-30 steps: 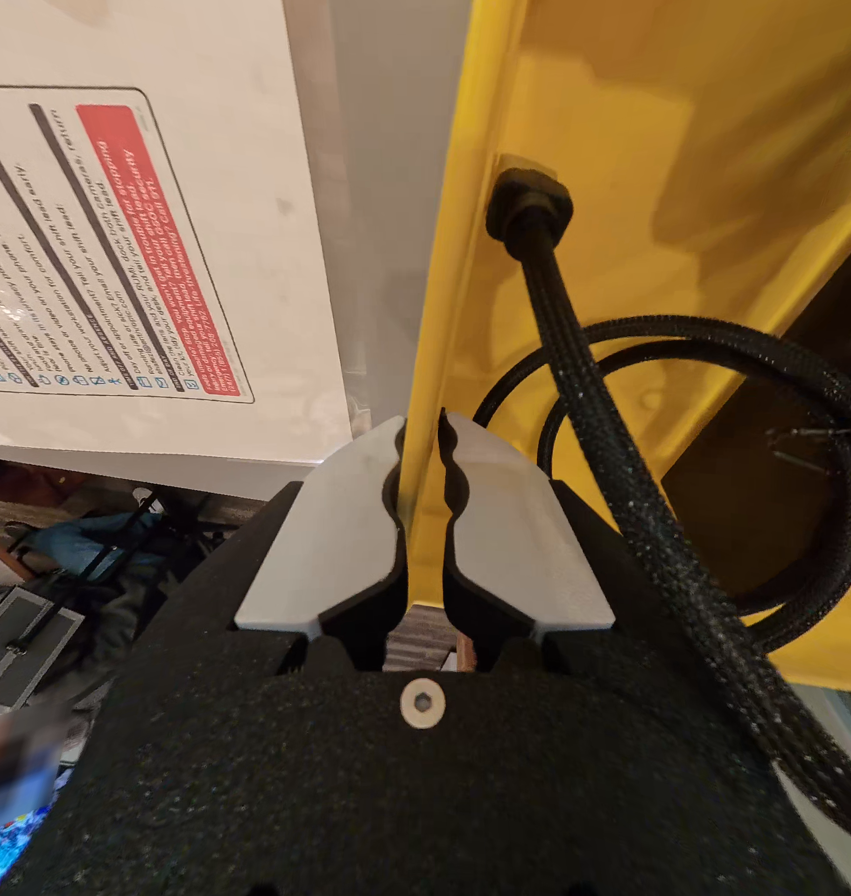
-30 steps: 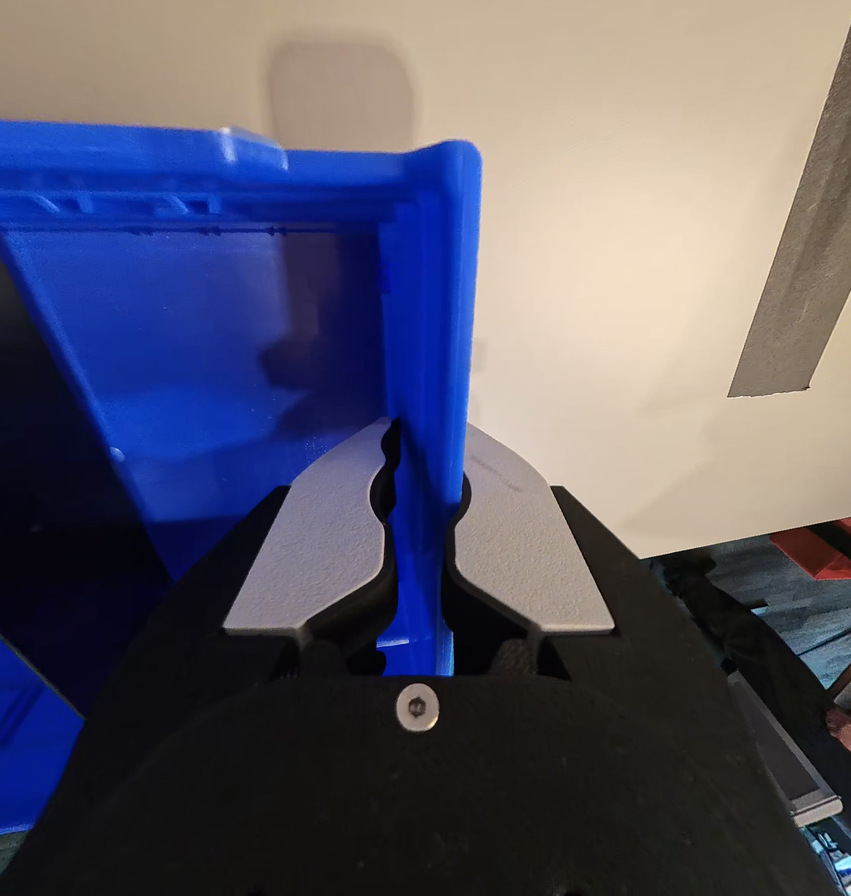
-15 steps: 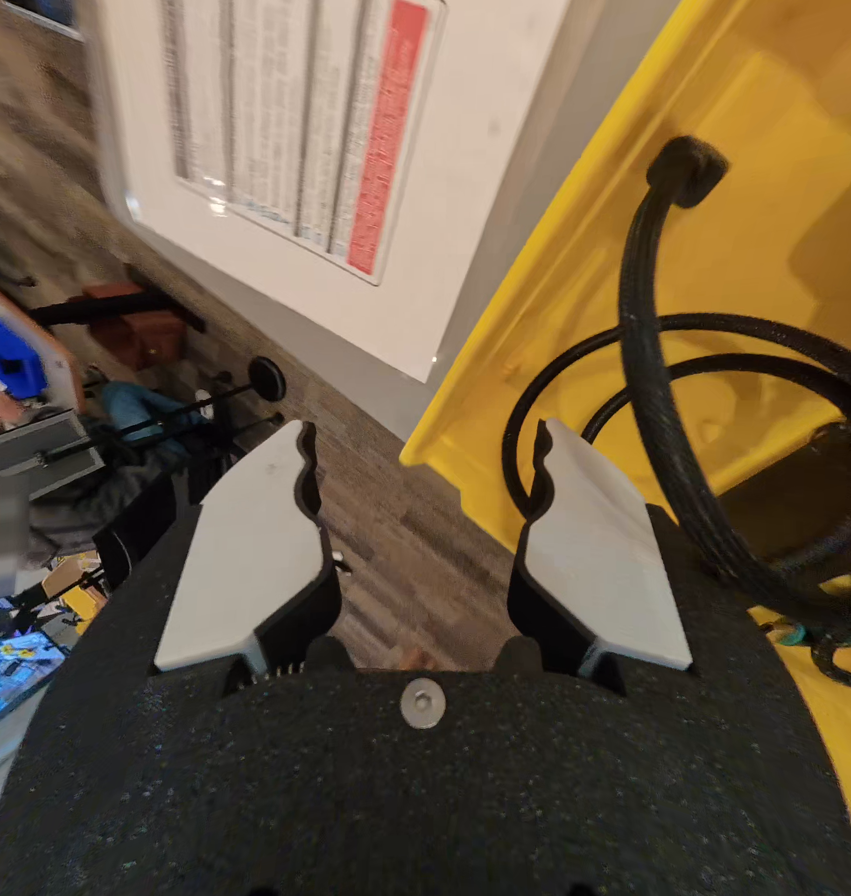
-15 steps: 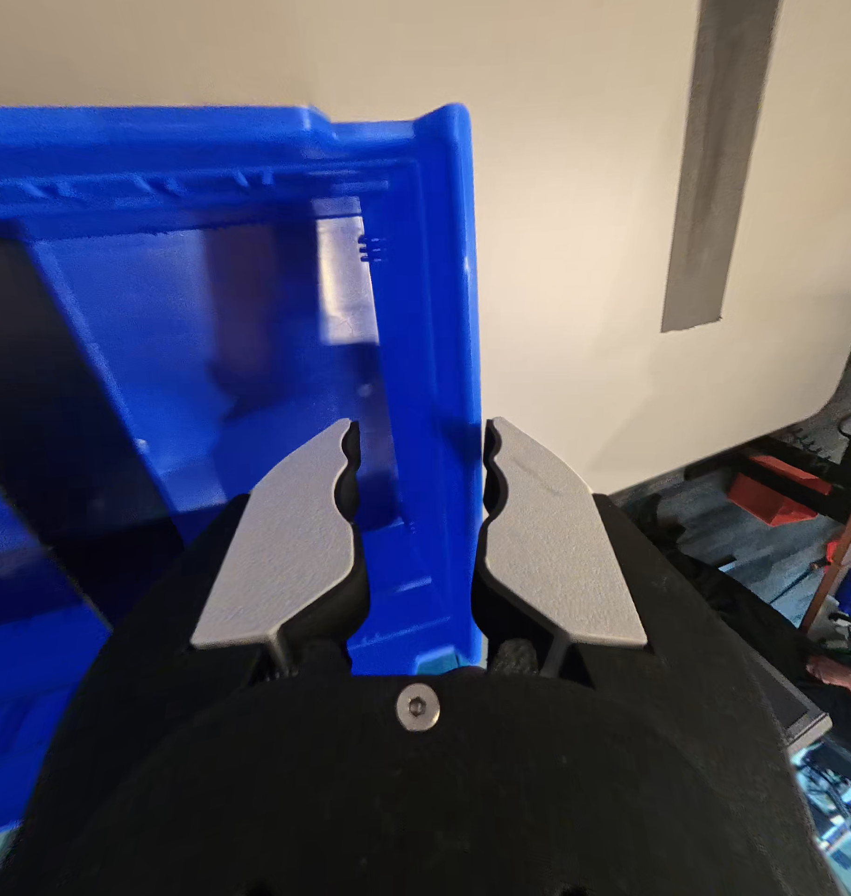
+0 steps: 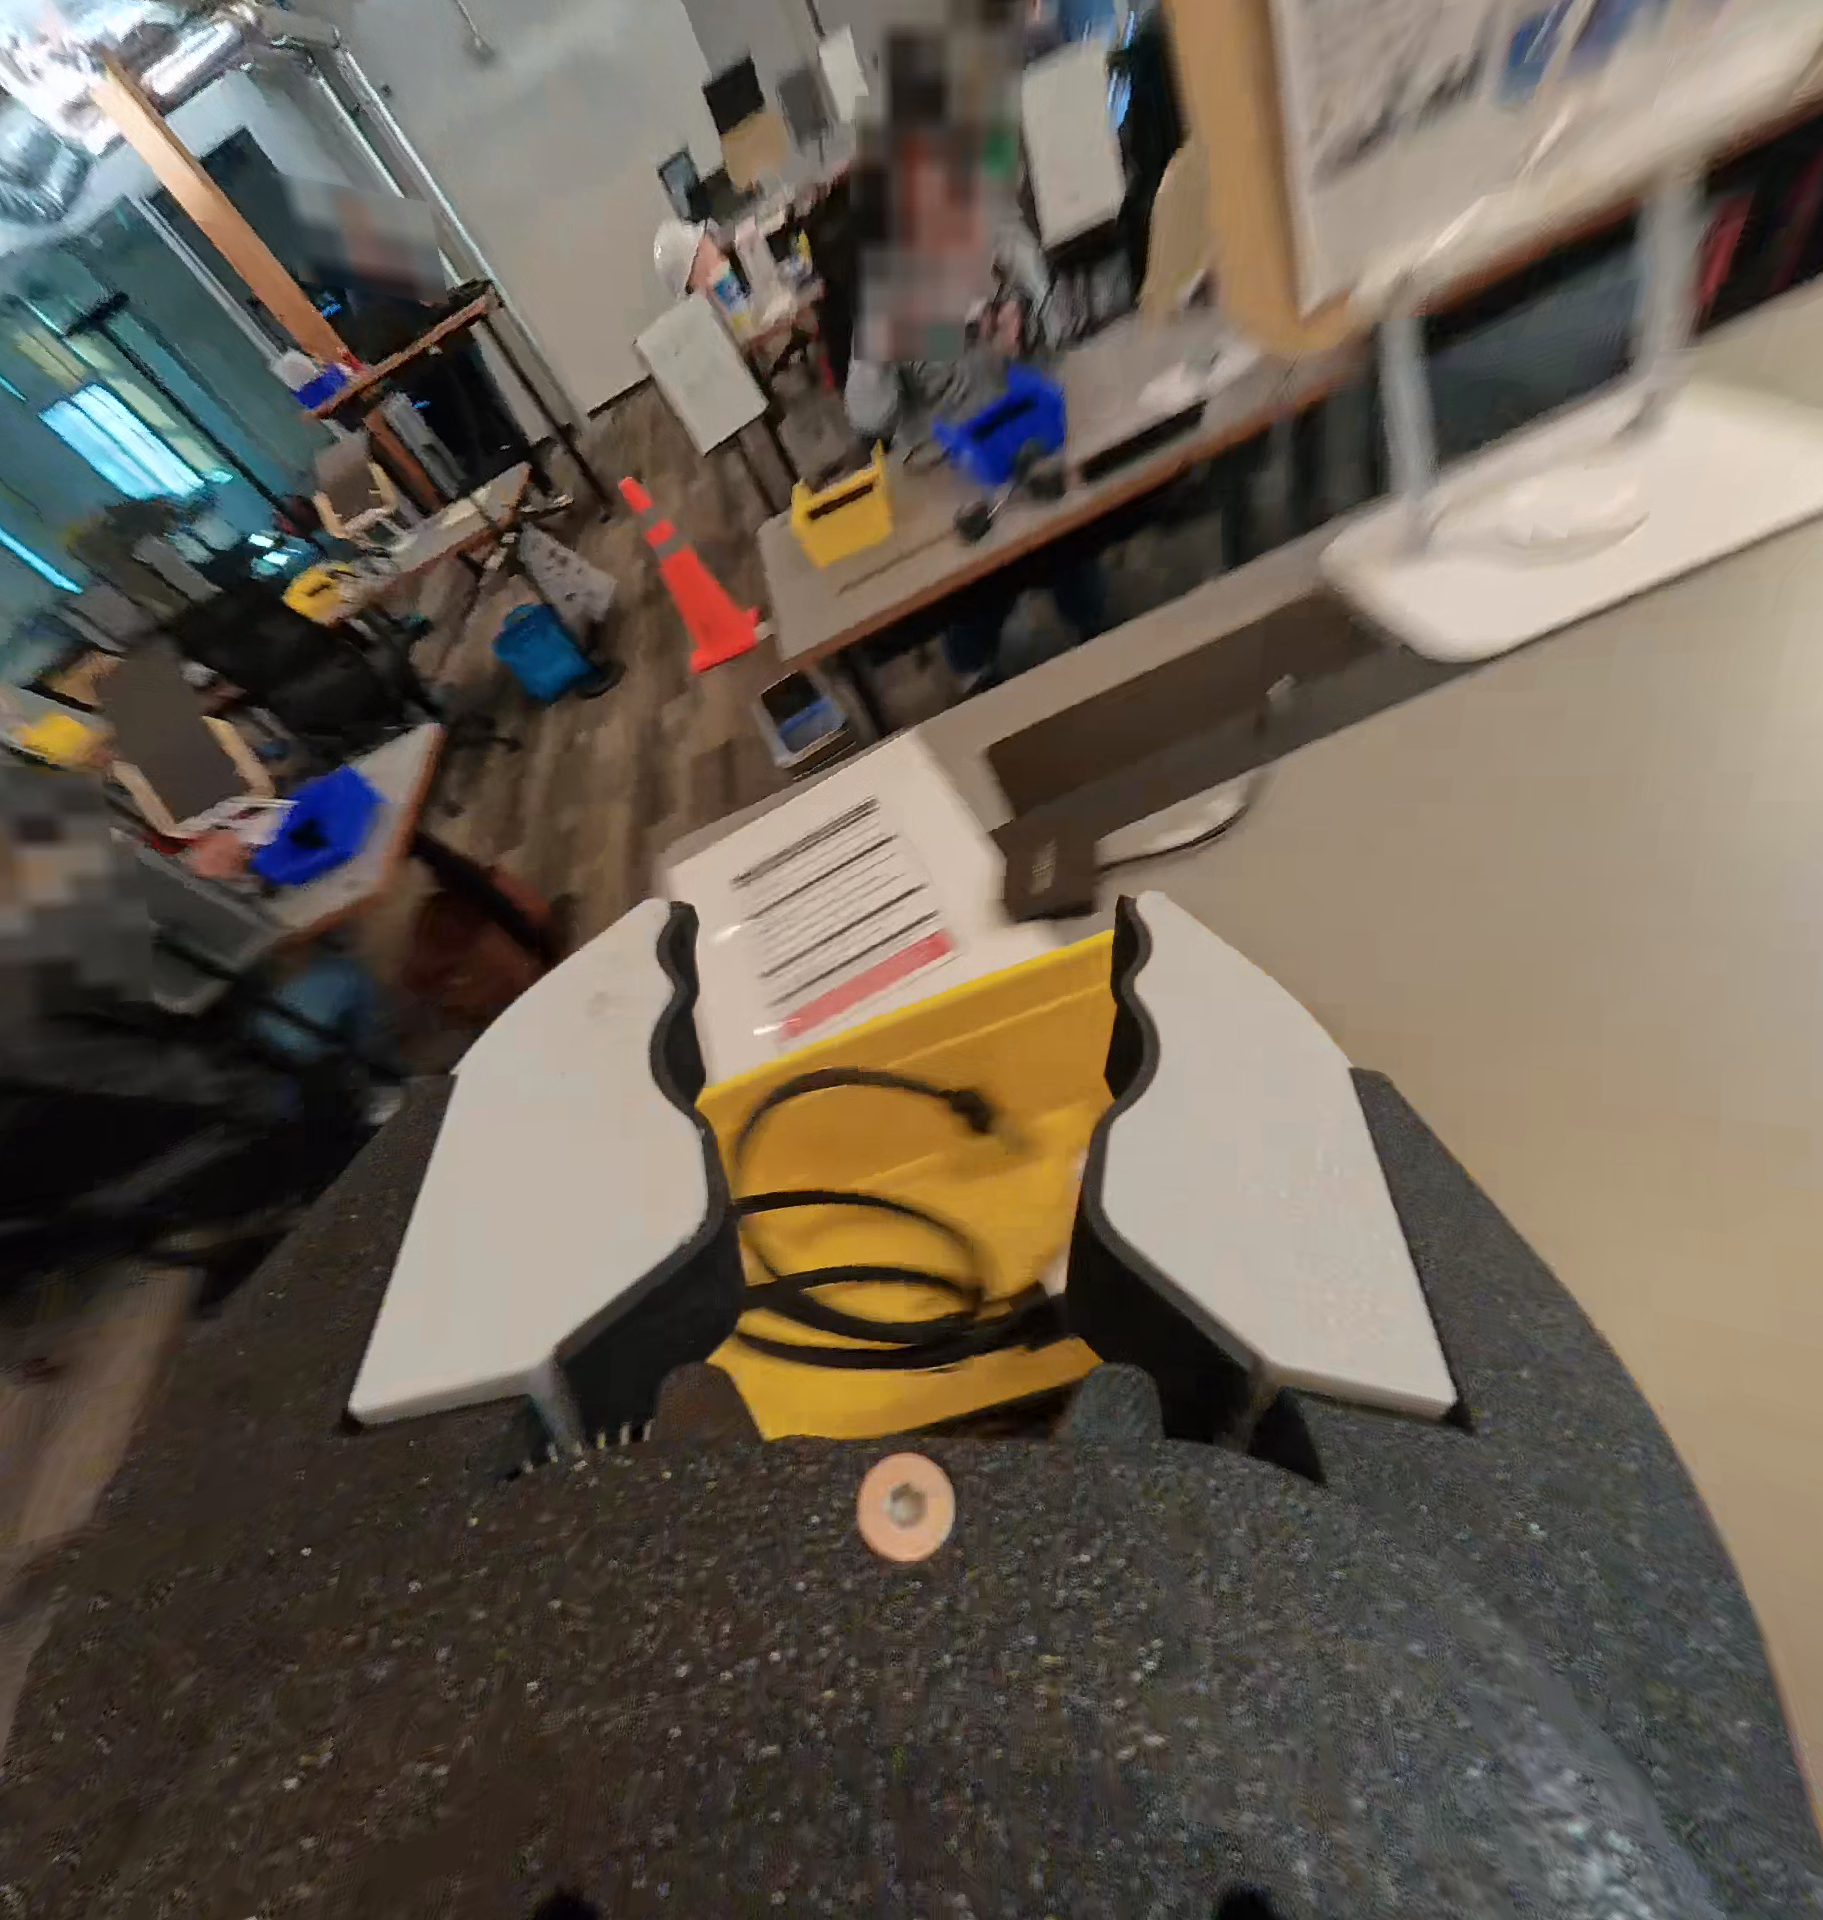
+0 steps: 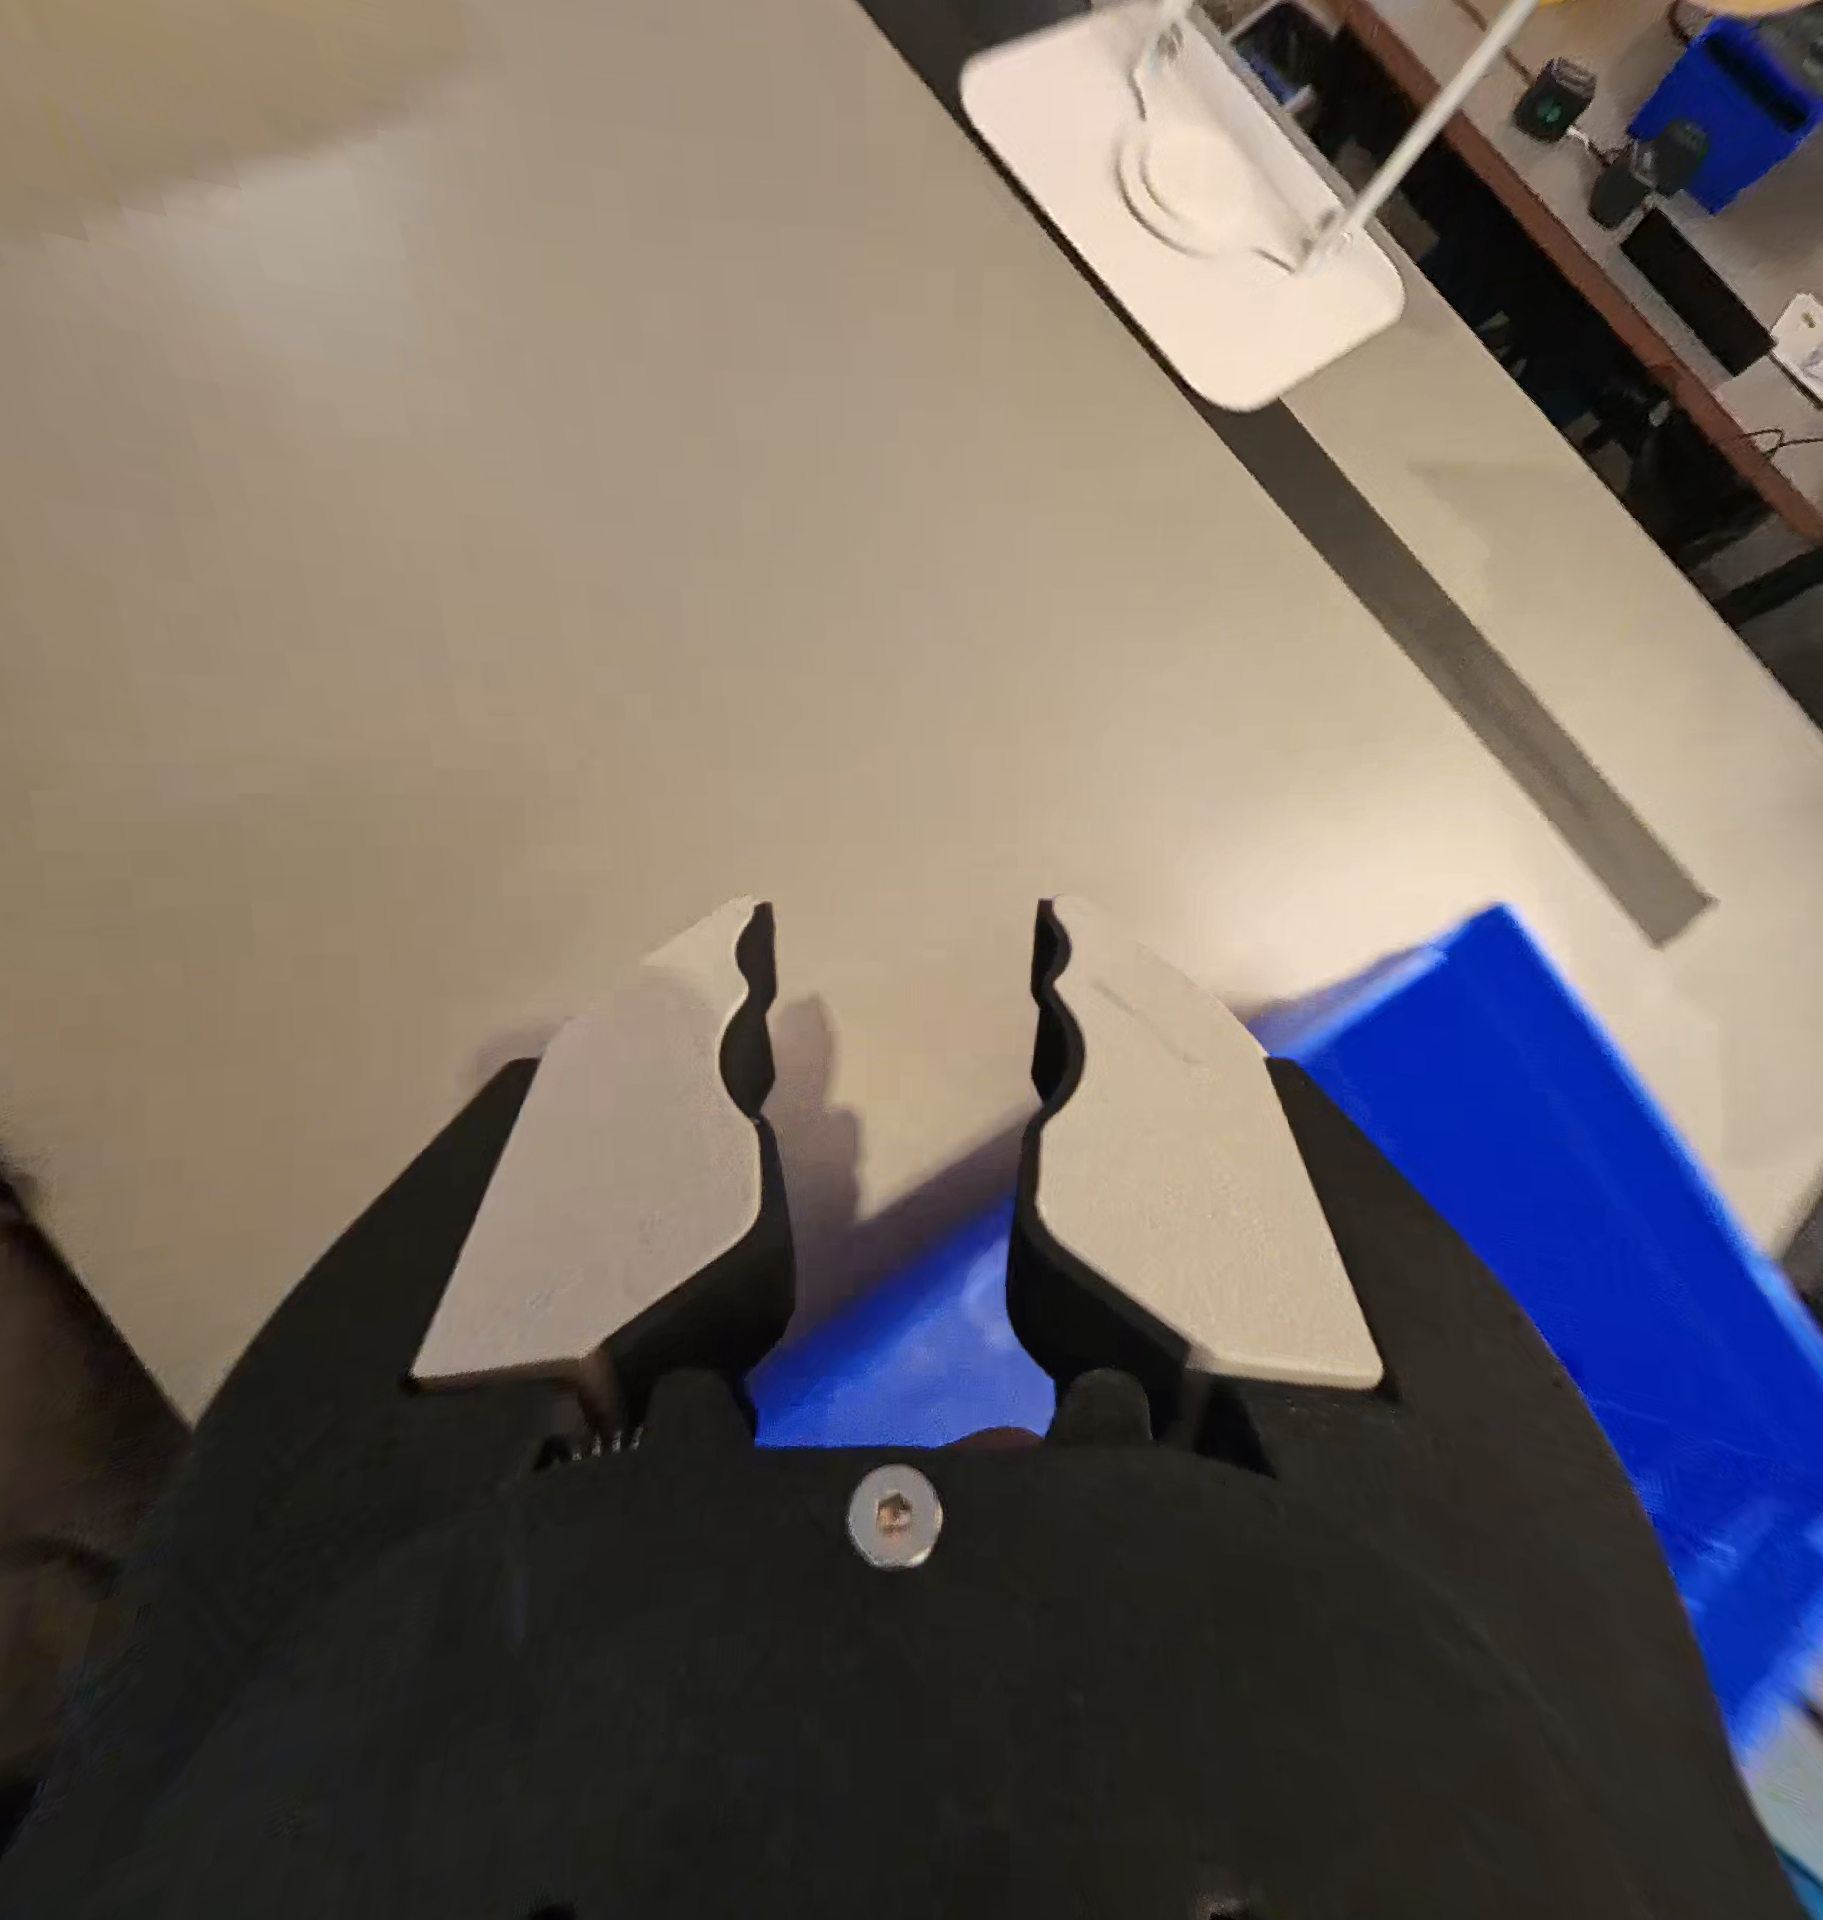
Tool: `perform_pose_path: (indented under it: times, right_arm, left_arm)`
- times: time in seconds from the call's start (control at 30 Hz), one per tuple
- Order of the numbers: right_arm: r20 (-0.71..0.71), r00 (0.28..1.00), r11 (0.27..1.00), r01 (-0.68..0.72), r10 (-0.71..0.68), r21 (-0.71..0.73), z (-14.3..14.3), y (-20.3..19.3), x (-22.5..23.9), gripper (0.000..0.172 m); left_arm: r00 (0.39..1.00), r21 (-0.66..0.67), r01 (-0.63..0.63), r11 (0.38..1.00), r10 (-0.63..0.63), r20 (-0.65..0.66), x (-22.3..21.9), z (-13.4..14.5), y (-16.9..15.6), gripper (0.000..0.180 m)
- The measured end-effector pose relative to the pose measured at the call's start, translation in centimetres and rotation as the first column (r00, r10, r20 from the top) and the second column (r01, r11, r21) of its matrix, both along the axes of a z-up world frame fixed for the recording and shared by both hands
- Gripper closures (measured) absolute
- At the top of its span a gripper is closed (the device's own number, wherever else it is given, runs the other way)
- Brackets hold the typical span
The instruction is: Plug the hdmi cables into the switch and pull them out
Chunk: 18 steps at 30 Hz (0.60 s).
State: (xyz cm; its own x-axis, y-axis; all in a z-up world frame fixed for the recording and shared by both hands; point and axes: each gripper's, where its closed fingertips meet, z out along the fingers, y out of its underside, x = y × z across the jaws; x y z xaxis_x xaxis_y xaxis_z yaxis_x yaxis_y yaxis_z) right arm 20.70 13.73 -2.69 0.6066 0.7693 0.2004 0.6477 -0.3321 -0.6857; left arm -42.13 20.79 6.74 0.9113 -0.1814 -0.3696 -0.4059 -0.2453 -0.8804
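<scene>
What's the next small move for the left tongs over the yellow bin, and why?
Probably lower the left tongs straight towards the coiled black cable in the yellow bin. They stand wide open with nothing between the fingers, above the bin, and the cable lies loose on its floor right under the gap. The view is motion-blurred, so steady first.

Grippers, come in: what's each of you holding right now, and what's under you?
Left gripper open, empty, above yellow bin holding black cable. Right gripper open, empty, over table; blue bin beside it.
</scene>
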Motion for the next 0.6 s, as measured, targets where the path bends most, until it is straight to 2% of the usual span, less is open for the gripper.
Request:
perform_pose_path:
  times: [0.1, 0.2, 0.3, 0.4, 0.47, 0.53, 0.6]
  right_arm:
    - [-0.128, 0.990, 0.998, 0.055, -0.055, -0.010, -1.1, -1.6, -5.3, 0.124]
    - [-0.253, 0.962, 0.995, 0.102, -0.100, -0.004, -2.7, -1.2, -9.7, 0.119]
    - [-0.394, 0.910, 0.989, 0.147, -0.129, 0.014, -4.0, 0.7, -13.3, 0.114]
    - [-0.481, 0.862, 0.978, 0.206, -0.161, 0.042, -5.3, 3.8, -15.6, 0.107]
    - [-0.545, 0.820, 0.968, 0.244, -0.172, 0.062, -5.6, 5.9, -16.8, 0.109]
    - [-0.602, 0.779, 0.963, 0.263, -0.177, 0.058, -5.9, 7.7, -18.1, 0.111]
    - [-0.613, 0.769, 0.956, 0.284, -0.181, 0.075, -6.2, 9.6, -19.1, 0.111]
  left_arm:
    - [0.968, 0.064, 0.082, 0.995, -0.095, 0.231, 6.4, -0.7, -1.9, 0.104]
    - [0.931, 0.136, 0.145, 0.980, -0.182, 0.316, 12.1, -2.4, -2.7, 0.104]
    - [0.898, 0.198, 0.181, 0.963, -0.244, 0.367, 16.3, -4.7, -2.4, 0.111]
    - [0.802, 0.245, 0.213, 0.946, -0.313, 0.509, 19.6, -6.9, -1.2, 0.127]
    - [0.751, 0.274, 0.214, 0.938, -0.338, 0.568, 21.1, -8.2, 0.0, 0.127]
    - [0.753, 0.279, 0.195, 0.940, -0.326, 0.572, 22.2, -9.7, 1.5, 0.128]
    - [0.775, 0.269, 0.204, 0.941, -0.323, 0.543, 23.7, -11.2, 2.9, 0.128]
